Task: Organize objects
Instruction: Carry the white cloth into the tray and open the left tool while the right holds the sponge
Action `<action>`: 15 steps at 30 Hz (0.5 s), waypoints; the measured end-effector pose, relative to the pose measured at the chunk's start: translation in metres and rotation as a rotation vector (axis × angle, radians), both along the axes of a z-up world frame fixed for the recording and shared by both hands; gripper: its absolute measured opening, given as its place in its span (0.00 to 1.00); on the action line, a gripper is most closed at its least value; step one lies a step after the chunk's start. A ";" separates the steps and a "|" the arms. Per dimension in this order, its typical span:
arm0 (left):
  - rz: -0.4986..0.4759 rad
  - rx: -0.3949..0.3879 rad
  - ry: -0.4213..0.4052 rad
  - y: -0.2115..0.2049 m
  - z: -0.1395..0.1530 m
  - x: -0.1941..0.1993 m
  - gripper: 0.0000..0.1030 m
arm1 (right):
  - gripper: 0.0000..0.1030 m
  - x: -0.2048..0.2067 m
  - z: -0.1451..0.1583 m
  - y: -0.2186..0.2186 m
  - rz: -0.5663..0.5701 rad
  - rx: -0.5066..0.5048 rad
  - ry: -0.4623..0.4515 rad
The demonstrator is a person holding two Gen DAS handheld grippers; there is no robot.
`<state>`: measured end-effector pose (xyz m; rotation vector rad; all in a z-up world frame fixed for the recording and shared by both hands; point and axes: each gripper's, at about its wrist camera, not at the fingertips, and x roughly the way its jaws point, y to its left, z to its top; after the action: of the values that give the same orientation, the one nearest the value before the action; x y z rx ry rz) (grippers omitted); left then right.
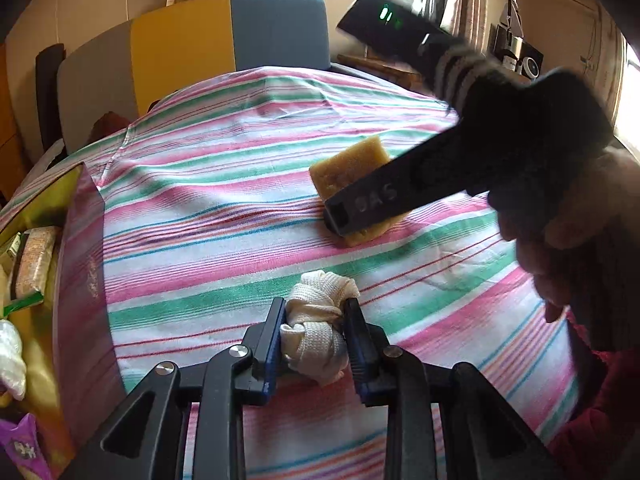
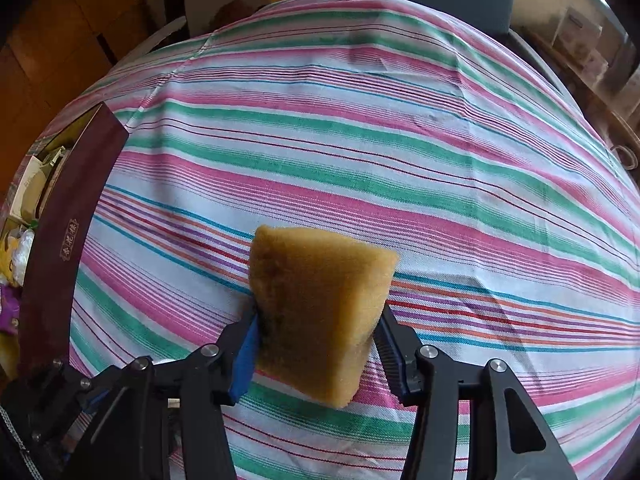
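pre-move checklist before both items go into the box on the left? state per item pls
1. Left gripper closed on the knotted white cloth: ok, jaws press both sides.
2. Right gripper closed on the yellow sponge: ok, pinched between both jaws.
3. Sponge lifted off the striped tablecloth: cannot tell; the left wrist view shows it at or just above the cloth.
4. Cloth lifted off the tablecloth: cannot tell.
5. Maroon box open at the left: ok, top open, packets visible inside.
6. Free room in the box: cannot tell, only part of the interior shows.
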<state>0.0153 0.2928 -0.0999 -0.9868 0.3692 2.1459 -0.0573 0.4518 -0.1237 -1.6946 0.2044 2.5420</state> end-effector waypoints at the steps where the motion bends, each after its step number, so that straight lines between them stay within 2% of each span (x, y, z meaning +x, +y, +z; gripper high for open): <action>1: -0.007 0.010 0.011 -0.003 0.006 0.003 0.27 | 0.52 0.000 0.000 0.000 0.001 0.002 0.001; 10: -0.012 0.101 -0.004 -0.037 0.051 0.014 0.27 | 0.52 0.000 -0.002 0.004 0.012 0.027 0.008; 15: 0.067 0.148 -0.019 -0.080 0.067 0.000 0.27 | 0.52 0.001 -0.002 0.001 0.033 0.076 0.011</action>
<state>0.0158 0.2126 -0.0327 -0.9463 0.1670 2.1872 -0.0566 0.4532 -0.1262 -1.6703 0.0807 2.5484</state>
